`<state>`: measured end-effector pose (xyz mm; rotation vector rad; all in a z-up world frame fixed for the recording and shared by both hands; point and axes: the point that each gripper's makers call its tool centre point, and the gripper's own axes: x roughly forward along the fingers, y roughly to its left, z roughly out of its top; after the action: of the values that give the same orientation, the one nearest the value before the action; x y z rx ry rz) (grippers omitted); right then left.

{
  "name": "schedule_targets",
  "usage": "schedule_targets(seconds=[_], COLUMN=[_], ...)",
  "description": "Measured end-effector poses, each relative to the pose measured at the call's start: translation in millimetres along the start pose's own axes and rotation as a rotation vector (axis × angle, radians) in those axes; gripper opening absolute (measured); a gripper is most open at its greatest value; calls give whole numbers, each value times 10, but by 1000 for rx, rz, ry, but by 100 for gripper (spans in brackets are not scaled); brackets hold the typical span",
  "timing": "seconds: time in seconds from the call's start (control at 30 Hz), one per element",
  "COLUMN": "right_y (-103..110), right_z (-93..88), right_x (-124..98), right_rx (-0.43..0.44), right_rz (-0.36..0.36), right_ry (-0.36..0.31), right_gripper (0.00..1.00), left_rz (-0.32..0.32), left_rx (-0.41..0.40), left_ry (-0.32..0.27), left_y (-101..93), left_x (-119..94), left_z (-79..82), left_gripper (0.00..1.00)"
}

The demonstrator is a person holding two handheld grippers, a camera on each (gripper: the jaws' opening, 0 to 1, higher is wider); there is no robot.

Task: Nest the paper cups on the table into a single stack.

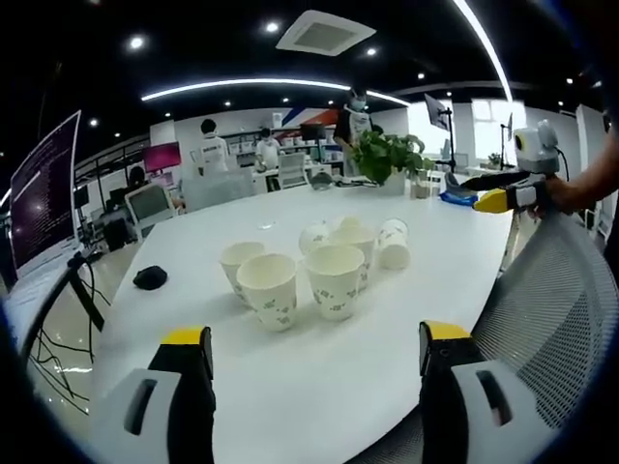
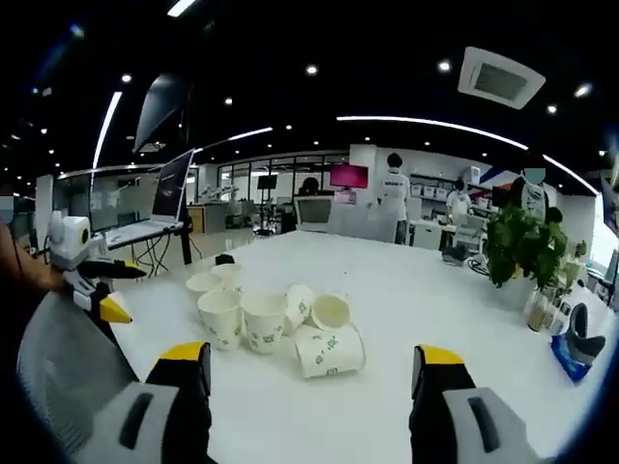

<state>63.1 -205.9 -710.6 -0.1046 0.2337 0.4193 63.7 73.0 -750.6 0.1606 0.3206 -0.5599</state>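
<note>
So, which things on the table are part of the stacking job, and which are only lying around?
Part of the job:
- paper cups, some upright, some lying on their sides
- left gripper, open
- right gripper, open

Lying around:
- potted plant
- small black object
- mesh chair

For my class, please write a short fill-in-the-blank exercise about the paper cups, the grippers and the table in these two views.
1. The paper cups stand and lie on a table whose colour is ____.
2. Both the left gripper and the right gripper are ____, holding nothing.
3. The fingers have tips coloured ____.
4. The potted plant has ____ leaves.

Missing words: white; open; yellow; green
</note>
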Motion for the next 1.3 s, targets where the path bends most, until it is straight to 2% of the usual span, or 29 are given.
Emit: schedule_targets(seconds=[0.1,0.2,0.33,0.93,1.1,1.3], right_y=[-22,-29,-48,-49,-69,-74], right_z=[19,-38,-75,-97,-88,-87], right_x=[23,41,63,69,62,58], right_rx=[-77,-37,-42,-71,-68,-72], right_rz=[-19,-9,-9,-9,-18,-20], right_ry=[-34,-6,5,21,16,15], right_gripper=[90,93,97,94,94,93], left_rz=[4,6,9,54,48,5], left_rx=[-2,-5,-7,-13,12,58], left_ry=[-5,-13,-22,-42,-39,-23], left_y=[6,8,15,134,162,91], left_x=[0,-1,-3,-26,-28,36], left_z=[11,25,41,133,212,326], left_gripper=[88,88,90,95,96,87])
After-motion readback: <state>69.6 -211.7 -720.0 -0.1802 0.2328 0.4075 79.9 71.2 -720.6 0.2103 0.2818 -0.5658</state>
